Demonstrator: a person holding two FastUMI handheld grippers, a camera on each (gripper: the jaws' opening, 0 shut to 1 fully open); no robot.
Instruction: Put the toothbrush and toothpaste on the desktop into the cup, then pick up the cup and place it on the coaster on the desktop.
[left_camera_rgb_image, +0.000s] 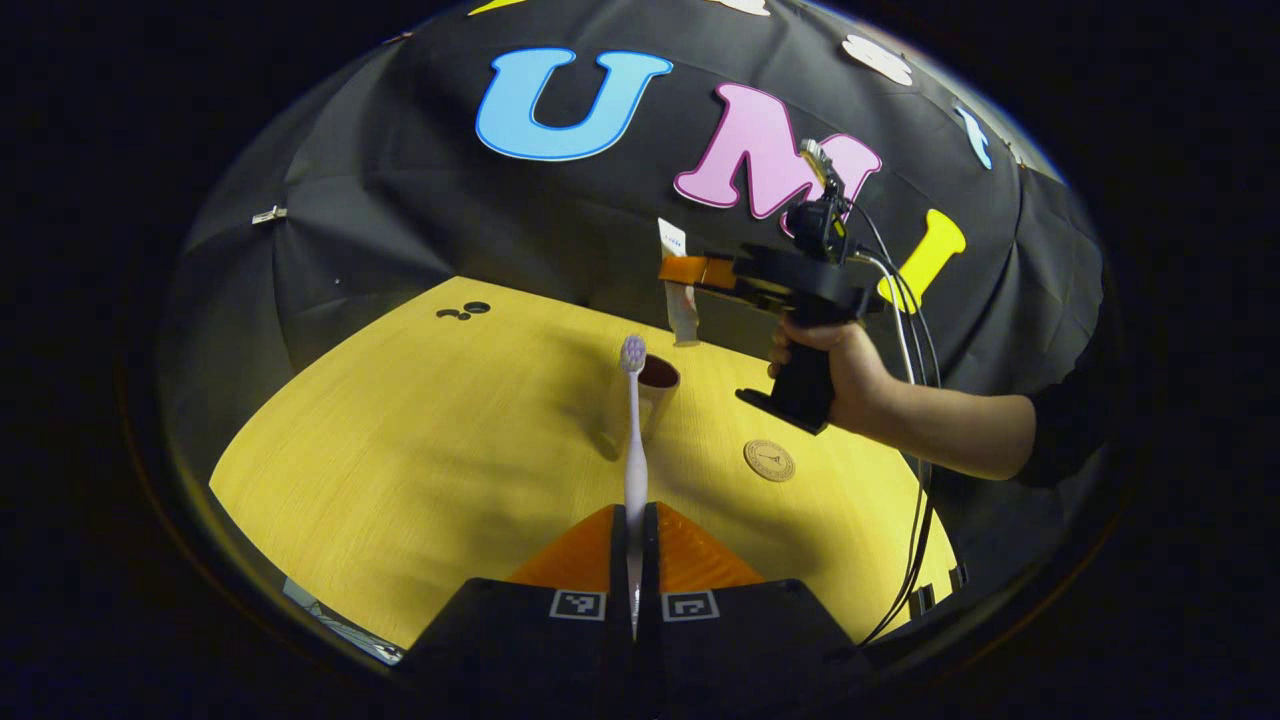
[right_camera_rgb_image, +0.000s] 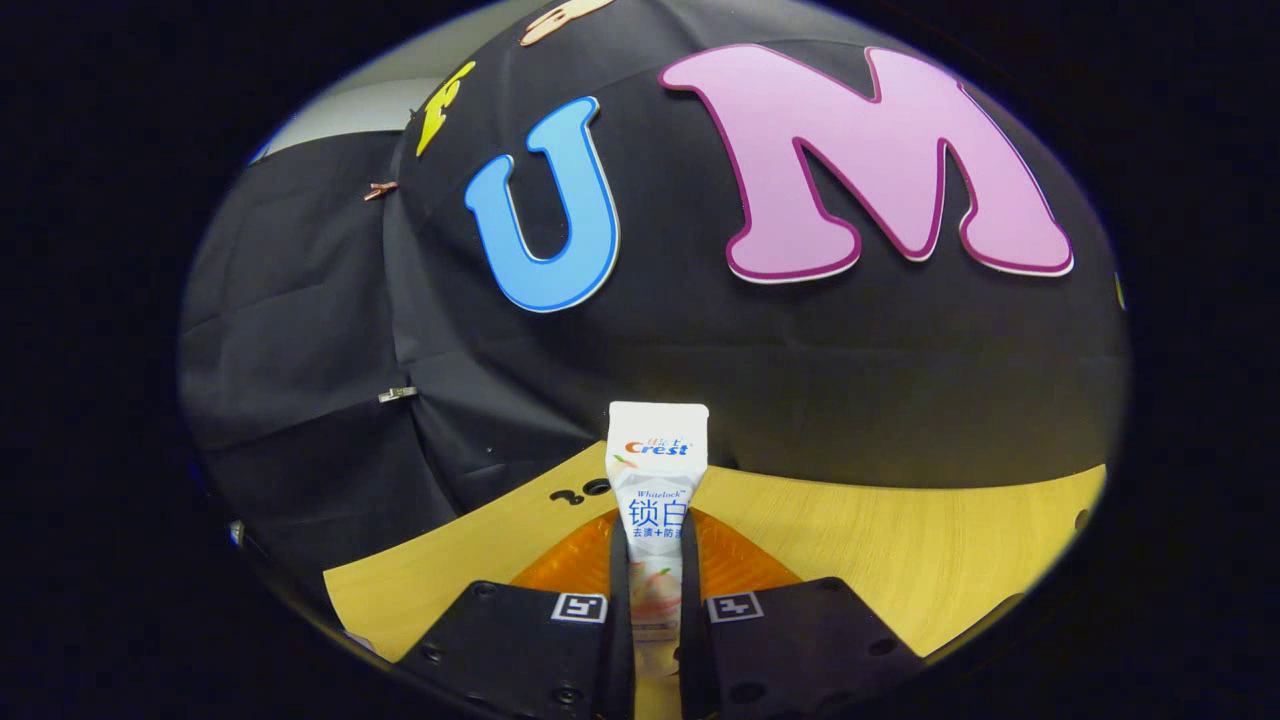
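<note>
Now left gripper (left_camera_rgb_image: 636, 545) pinches brush (left_camera_rgb_image: 634, 430) low on handle: light, stiff, slick, so keep grip firm. Cup (left_camera_rgb_image: 652, 392) ahead on worktop (left_camera_rgb_image: 400, 470), coaster (left_camera_rgb_image: 769, 460) right of it. Right gripper (right_camera_rgb_image: 655, 590) clamps paste (right_camera_rgb_image: 656, 480) mid-tube: soft, squeeze gently.

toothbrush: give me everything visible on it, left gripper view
The toothbrush is a slim, pale lilac-white plastic brush with a rounded head of light bristle tufts at the top. It stands upright, head up, its lower handle clamped between the left gripper fingers, both pressing on it. It is lifted off the yellow wooden desktop. In the picture its head overlaps the brown cup standing behind it; contact between them cannot be told.
</note>
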